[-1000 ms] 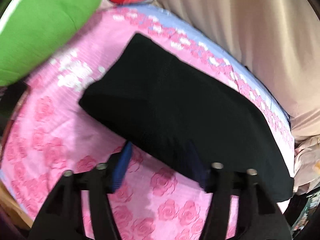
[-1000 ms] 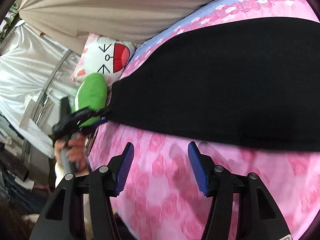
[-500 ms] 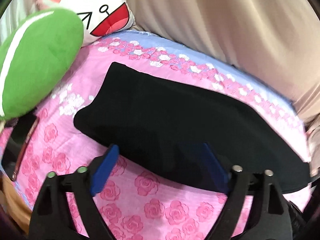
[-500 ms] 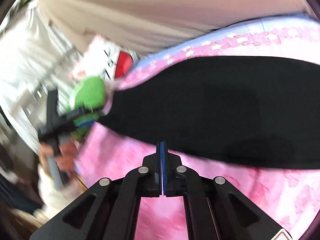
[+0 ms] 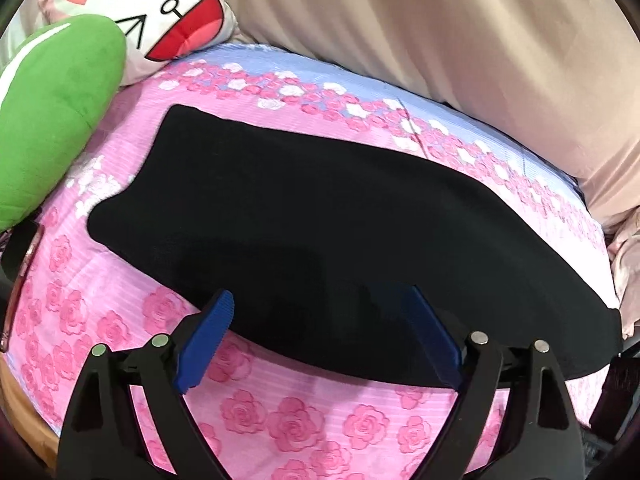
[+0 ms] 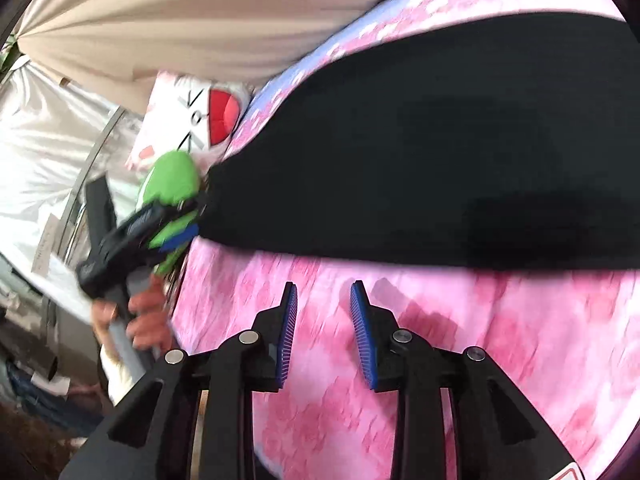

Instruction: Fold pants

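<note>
Left tongs (image 5: pixel 316 304) gape over leftward-tapering black pants (image 5: pixel 320 216).

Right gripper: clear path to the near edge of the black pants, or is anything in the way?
Probably yes. The right gripper hangs over bare pink sheet, its jaws opening with nothing between them, and the black pants have their near edge just ahead of the fingertips. Nothing lies between; the left gripper is off at the far end.

A bed covered by a pink rose-print sheet (image 5: pixel 280 412) with a blue border bore the black pants (image 5: pixel 320 240), laid flat lengthwise. A green plush cushion (image 5: pixel 52 120) and a white cartoon-face pillow (image 5: pixel 160 12) lay at one end.
</note>
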Demonstrator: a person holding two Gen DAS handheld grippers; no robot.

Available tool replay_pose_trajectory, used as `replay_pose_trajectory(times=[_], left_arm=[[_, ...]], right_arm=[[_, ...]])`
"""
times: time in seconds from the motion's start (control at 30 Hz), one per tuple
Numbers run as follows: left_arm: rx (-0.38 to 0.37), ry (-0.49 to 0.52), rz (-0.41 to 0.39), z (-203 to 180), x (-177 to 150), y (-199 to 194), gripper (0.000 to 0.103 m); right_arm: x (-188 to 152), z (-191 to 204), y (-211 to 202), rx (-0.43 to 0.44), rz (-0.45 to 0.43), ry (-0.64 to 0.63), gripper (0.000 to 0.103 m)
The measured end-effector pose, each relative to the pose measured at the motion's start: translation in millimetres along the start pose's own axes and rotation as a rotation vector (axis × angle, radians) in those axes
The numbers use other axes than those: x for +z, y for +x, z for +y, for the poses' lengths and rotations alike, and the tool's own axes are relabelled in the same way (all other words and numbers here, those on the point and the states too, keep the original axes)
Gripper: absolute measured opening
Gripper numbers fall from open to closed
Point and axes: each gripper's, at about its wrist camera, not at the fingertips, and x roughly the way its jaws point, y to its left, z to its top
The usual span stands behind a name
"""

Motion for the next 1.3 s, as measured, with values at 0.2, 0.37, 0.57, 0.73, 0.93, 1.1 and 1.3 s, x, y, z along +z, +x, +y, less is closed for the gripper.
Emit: replay_pose_trajectory(times=[0.2, 0.37, 0.57, 0.73, 0.93, 1.1, 1.3], left_arm=[[-0.009, -0.008, 0.003, -1.8, -1.6, -0.8, 0.087], [-0.002, -0.014, 0.012, -1.6, -0.7, 1.4, 0.088], [0.017, 0.002, 0.004, 0.4, -0.9, -1.2, 0.088], [0.010, 0.003, 0.017, -1.8, -3.7, 1.6, 0.088], [0.009, 0.017, 0.021, -6.3, -3.0, 3.0, 0.088], [0.037, 0.023, 0.024, -2.3, -1.6, 8.8, 0.089], [0.108, 0.047, 0.069, 1.2, -9.2, 39.2, 0.089]], right_arm=[[19.7, -11.6, 13.5, 0.014, -0.024, 0.079, 0.044], [35.5, -16.6, 17.4, 0.068, -0.022, 0.169, 0.044], [18.3, -27.8, 1.0, 0.050, -0.010, 0.198, 0.049], [27.7, -37.3, -4.4, 0.052, -0.041, 0.245, 0.049], [40.0, -36.1, 6.3, 0.032, -0.081, 0.238, 0.006], [15.6, -18.0, -20.6, 0.006, -0.107, 0.159, 0.006], [8.0, -10.0, -23.2, -0.099, 0.044, 0.051, 0.023]])
